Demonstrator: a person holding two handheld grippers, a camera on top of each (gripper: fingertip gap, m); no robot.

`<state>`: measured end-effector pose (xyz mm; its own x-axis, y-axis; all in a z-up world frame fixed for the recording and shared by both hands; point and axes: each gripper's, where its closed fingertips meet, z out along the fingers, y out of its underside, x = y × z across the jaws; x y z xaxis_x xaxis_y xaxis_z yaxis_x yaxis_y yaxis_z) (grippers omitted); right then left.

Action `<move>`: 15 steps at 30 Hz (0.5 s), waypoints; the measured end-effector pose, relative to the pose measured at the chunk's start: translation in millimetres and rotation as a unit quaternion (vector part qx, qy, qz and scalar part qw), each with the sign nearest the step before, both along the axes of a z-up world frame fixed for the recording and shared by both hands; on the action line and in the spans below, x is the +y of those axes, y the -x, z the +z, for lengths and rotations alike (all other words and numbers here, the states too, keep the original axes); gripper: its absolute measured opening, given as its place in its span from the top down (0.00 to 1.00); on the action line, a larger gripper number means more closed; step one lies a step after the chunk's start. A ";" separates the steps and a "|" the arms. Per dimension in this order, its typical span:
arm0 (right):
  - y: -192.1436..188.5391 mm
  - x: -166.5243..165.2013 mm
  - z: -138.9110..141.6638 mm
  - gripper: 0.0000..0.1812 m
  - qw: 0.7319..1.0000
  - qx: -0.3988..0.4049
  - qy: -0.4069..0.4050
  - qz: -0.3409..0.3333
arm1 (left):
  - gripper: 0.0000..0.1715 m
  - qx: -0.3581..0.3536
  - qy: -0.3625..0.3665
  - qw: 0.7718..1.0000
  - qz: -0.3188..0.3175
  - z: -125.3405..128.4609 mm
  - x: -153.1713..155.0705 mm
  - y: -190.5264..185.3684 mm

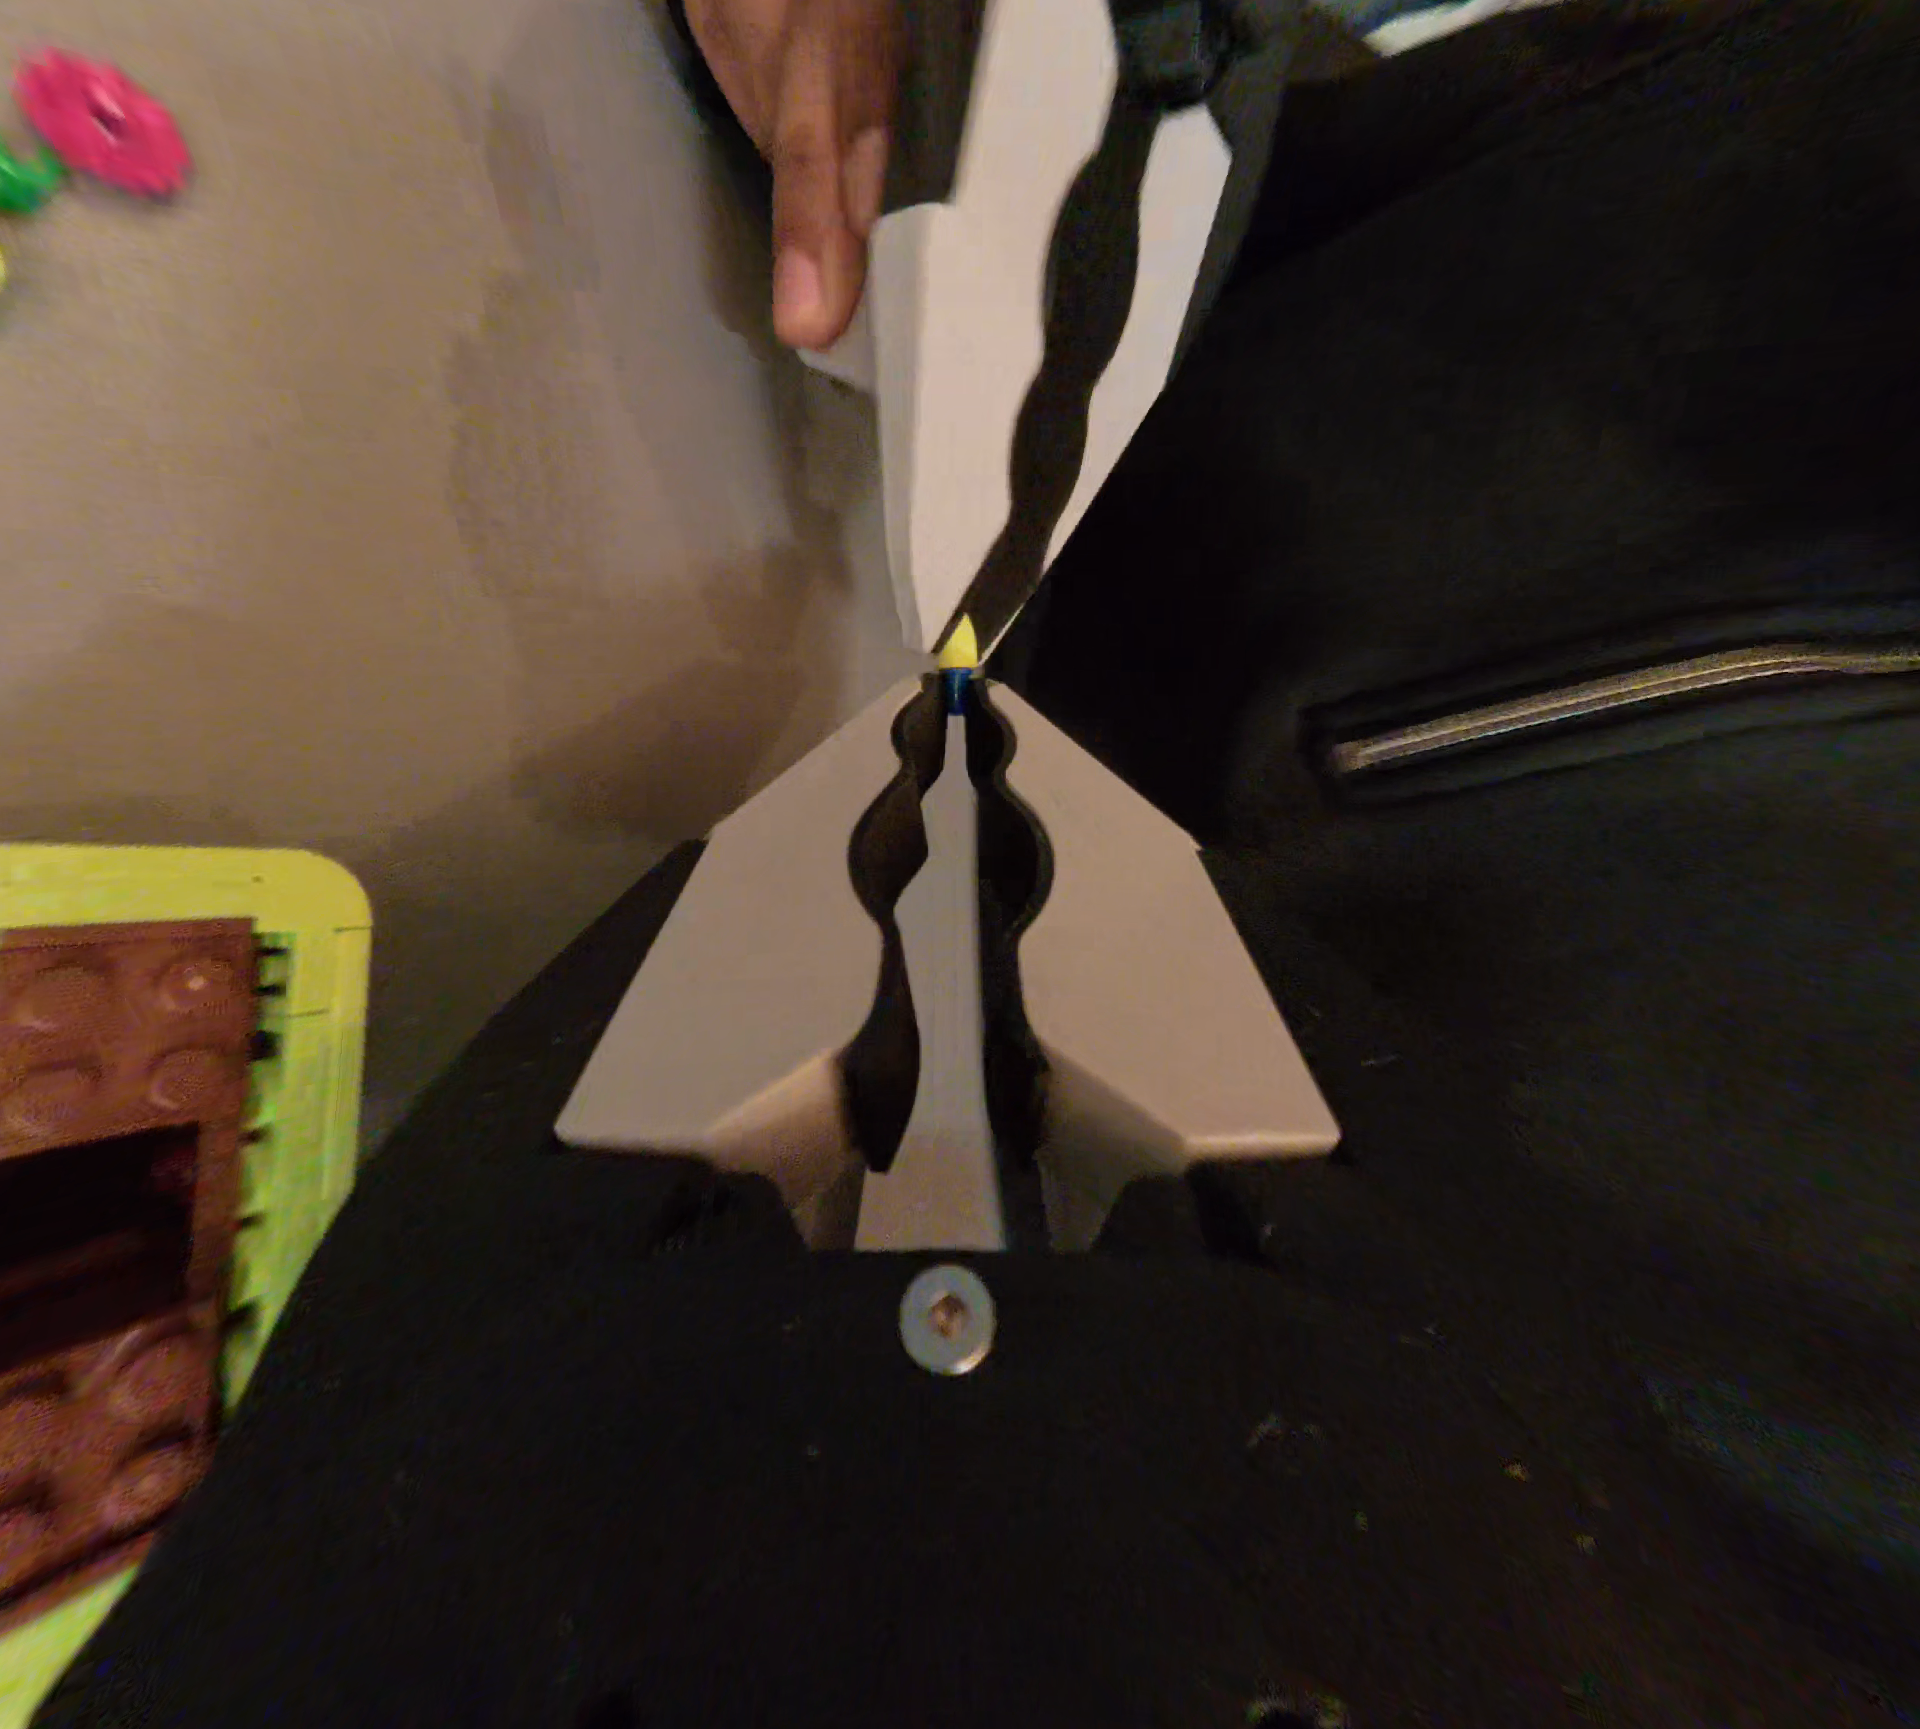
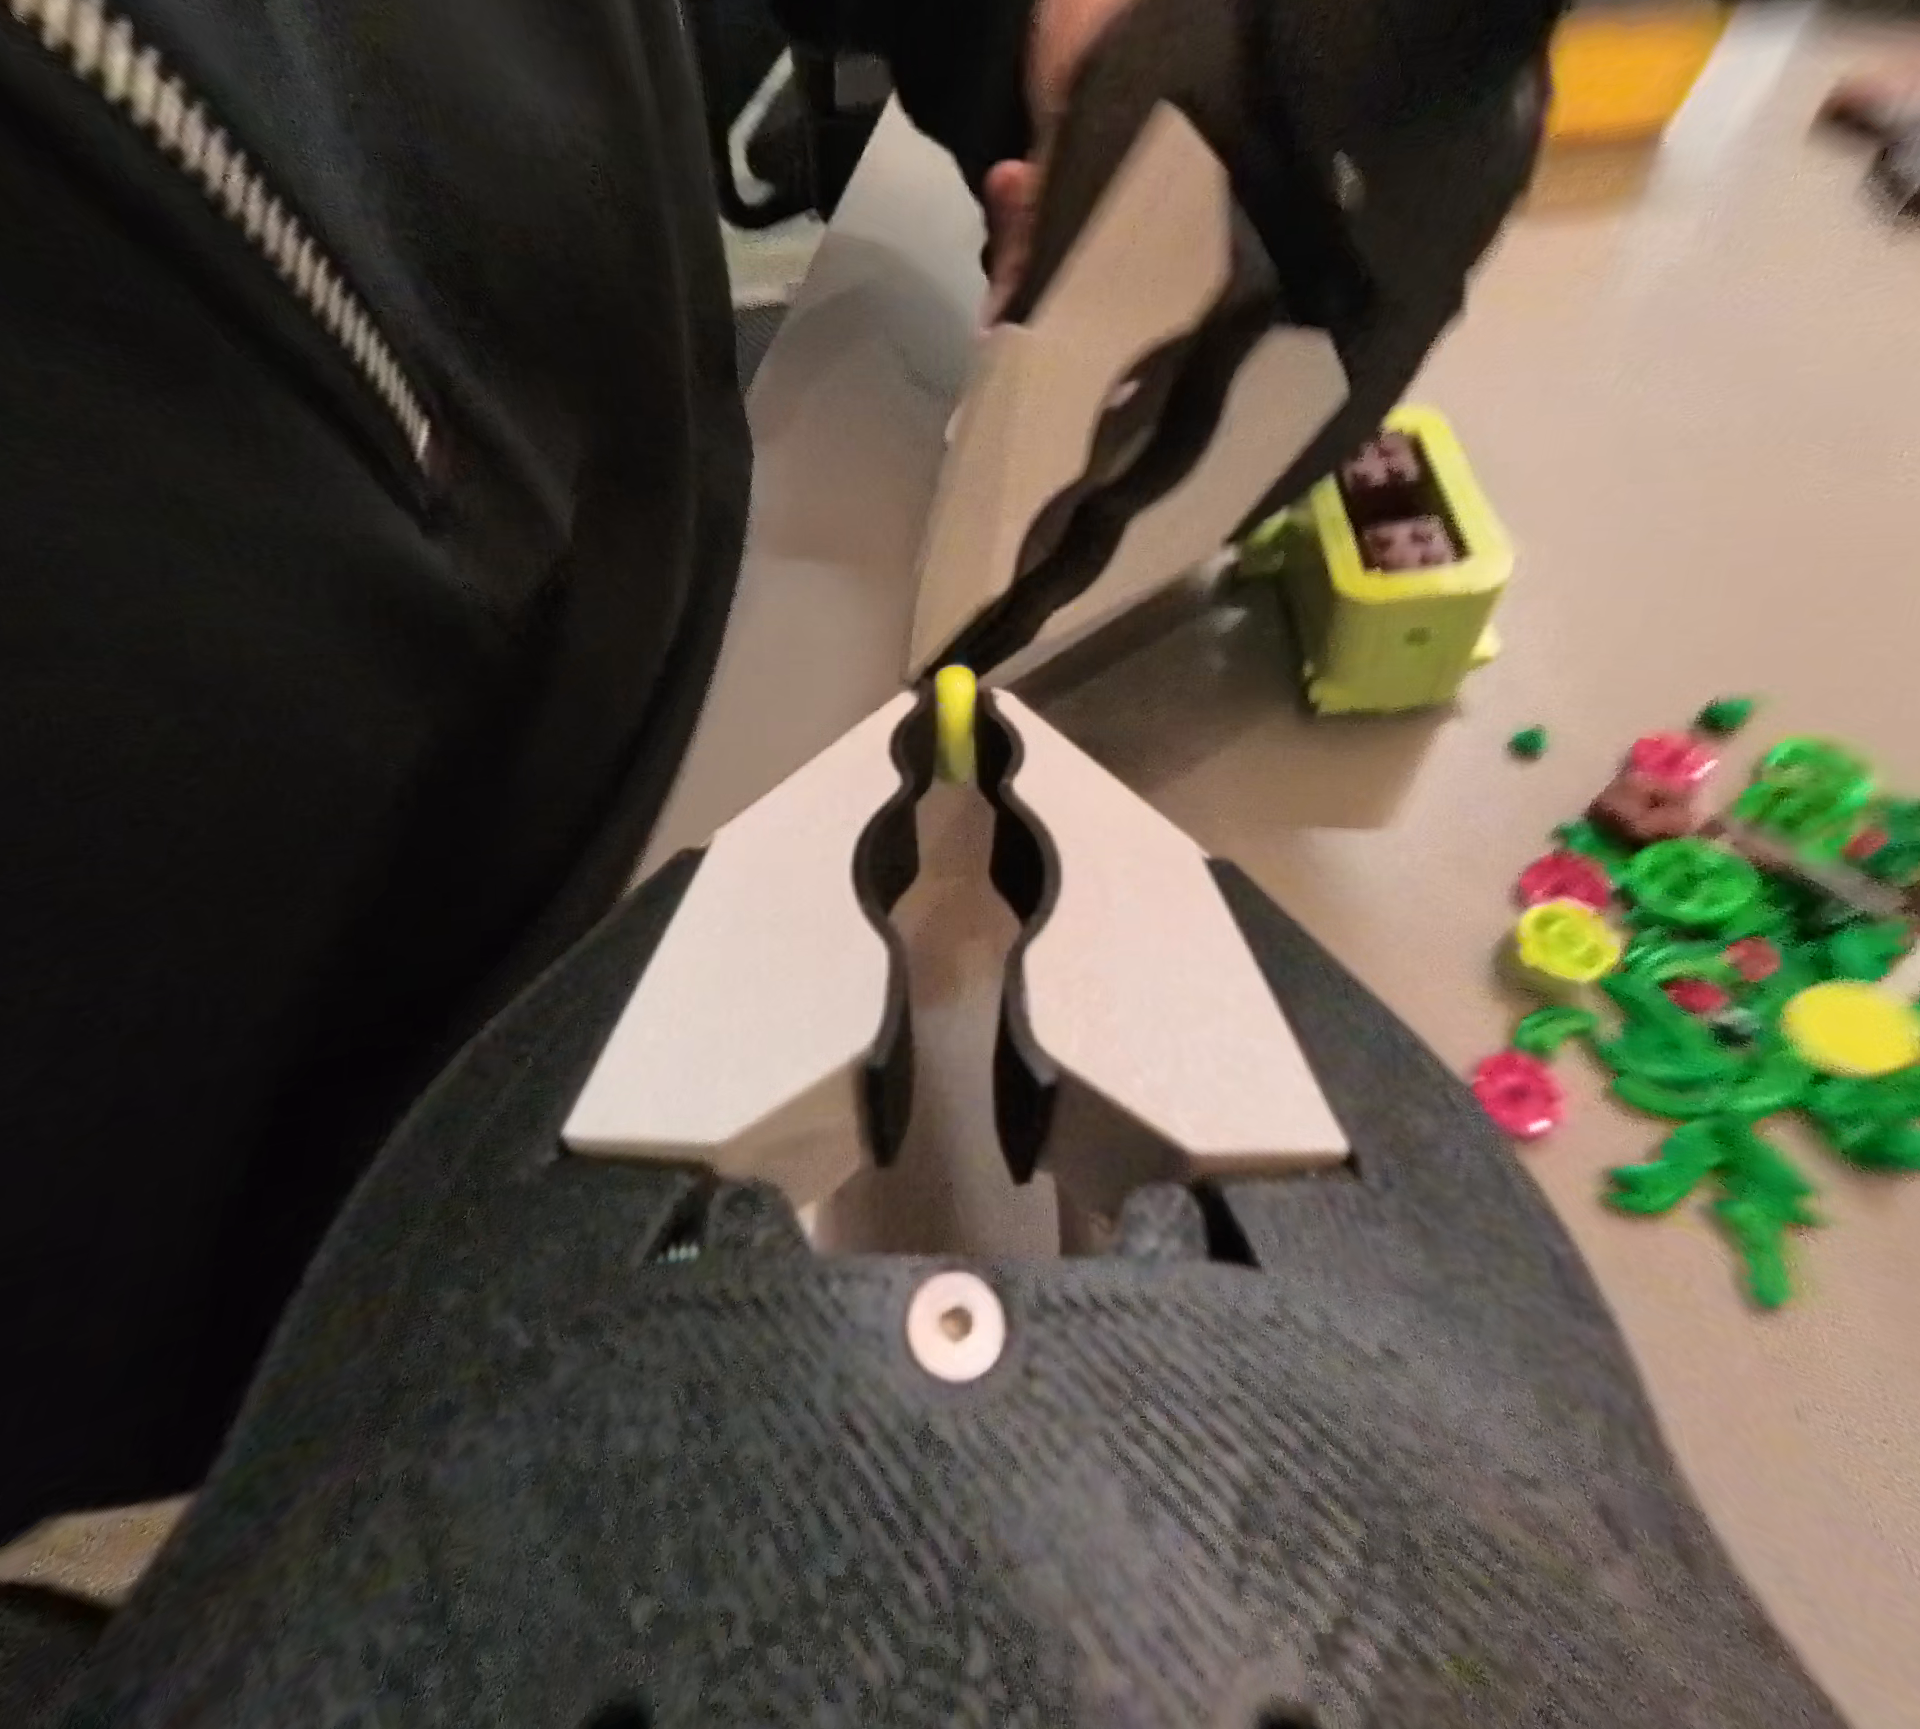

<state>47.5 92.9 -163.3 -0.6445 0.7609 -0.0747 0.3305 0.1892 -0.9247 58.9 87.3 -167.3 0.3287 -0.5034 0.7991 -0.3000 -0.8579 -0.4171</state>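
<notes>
Two grippers meet tip to tip in the air, on the jacket side of the lime-green holder (image 2: pixel 1392 630) that stands on the beige table (image 1: pixel 312 484). The left gripper (image 1: pixel 956 705) is closed at its very tips on a small blue piece (image 1: pixel 957 695). The right gripper (image 2: pixel 954 729) is closed at its tips on a yellow piece (image 2: pixel 954 737). Blue and yellow touch end to end, so they read as one joined stub bridging the two pairs of tips. Whether they are fully seated into each other is too small to tell.

Both holds are shallow, with only the last bit of each finger on plastic and the wavy inner pads behind them bare. In my judgement such a pinch gives little margin. Any push should run straight down the line through both tips, with the two grippers kept in line, since a sideways twist could flick the stub out.

The stub's long axis runs from one gripper's tips to the other's. Its yellow end points away from the left gripper and its blue end away from the right. In the right wrist view the yellow piece looks like a ring seen edge-on, with its flat faces against the fingers.

Brown studded bricks (image 2: pixel 1397 510) sit inside the holder. A loose pile of green, pink and yellow plastic pieces (image 2: pixel 1714 952) lies beside the holder, on the side away from the black zipped jacket (image 2: pixel 312 432). A hand (image 1: pixel 800 69) grips the right gripper's body.
</notes>
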 end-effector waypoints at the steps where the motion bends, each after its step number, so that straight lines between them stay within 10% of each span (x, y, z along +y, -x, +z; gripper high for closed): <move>1: 0.3 1.8 0.8 0.97 0.998 -0.035 0.045 -0.008 | 0.99 0.020 -0.029 0.999 -0.001 0.7 2.1 0.7; 9: 3.9 11.4 2.1 0.97 0.960 -0.148 0.235 -0.025 | 0.99 0.151 -0.218 0.964 -0.008 -2.5 14.3 8.9; 15: 3.3 8.5 16.6 0.97 0.978 -0.073 0.196 -0.007 | 0.99 0.010 -0.077 0.996 0.051 16.0 10.6 6.3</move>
<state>44.2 101.4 -146.7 -0.5948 0.6641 -0.4530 0.4645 -0.1760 -0.8679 52.6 98.0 -151.3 0.3998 -0.5819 0.7082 -0.2240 -0.8113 -0.5400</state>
